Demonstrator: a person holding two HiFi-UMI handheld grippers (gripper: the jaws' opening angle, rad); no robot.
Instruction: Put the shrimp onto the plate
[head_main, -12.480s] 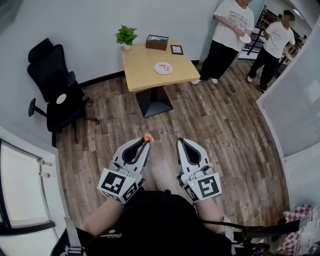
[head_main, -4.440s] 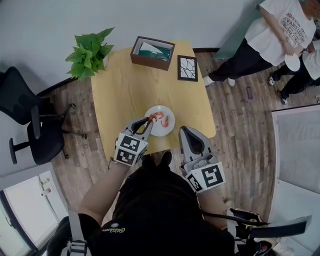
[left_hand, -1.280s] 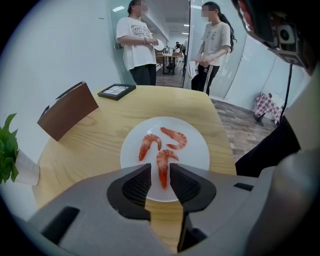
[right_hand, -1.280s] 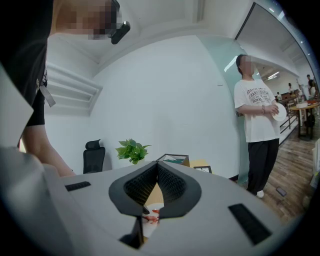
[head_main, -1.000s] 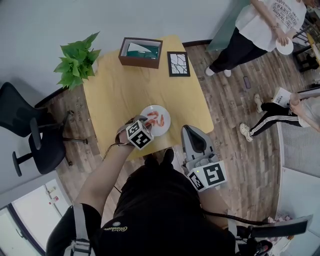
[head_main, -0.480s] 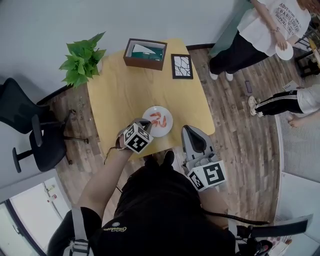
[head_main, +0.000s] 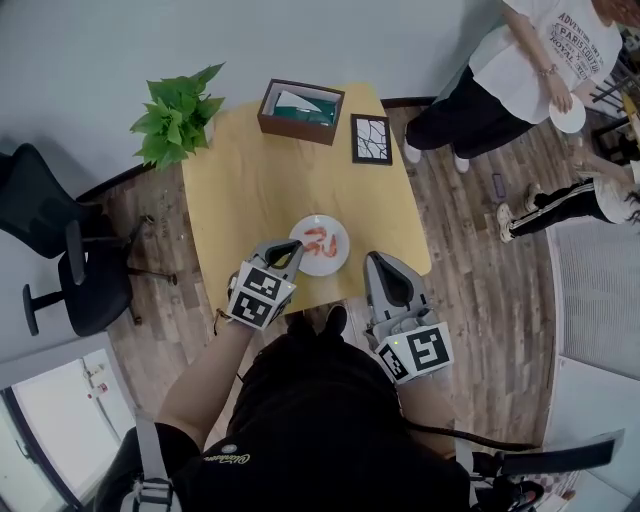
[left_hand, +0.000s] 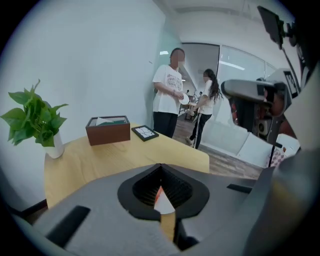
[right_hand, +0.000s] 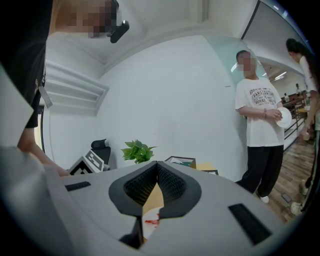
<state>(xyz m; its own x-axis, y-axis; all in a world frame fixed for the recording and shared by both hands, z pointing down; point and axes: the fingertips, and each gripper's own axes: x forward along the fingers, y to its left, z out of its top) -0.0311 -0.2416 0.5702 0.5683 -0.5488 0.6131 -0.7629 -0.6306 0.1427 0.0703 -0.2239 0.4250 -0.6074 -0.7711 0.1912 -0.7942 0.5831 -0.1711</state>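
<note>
Left claw (head_main: 293, 246) closed, empty, at left rim of plate (head_main: 336, 265); shrimp (head_main: 320, 238) on plate. Right claw (head_main: 377, 258) closed, empty. Draw left claw nearward, not nudging plate.

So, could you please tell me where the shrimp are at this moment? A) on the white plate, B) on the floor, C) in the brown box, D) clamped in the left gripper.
A: the shrimp lie on the white plate, and the left gripper at the plate's near edge has its jaws shut with nothing between them.
</note>
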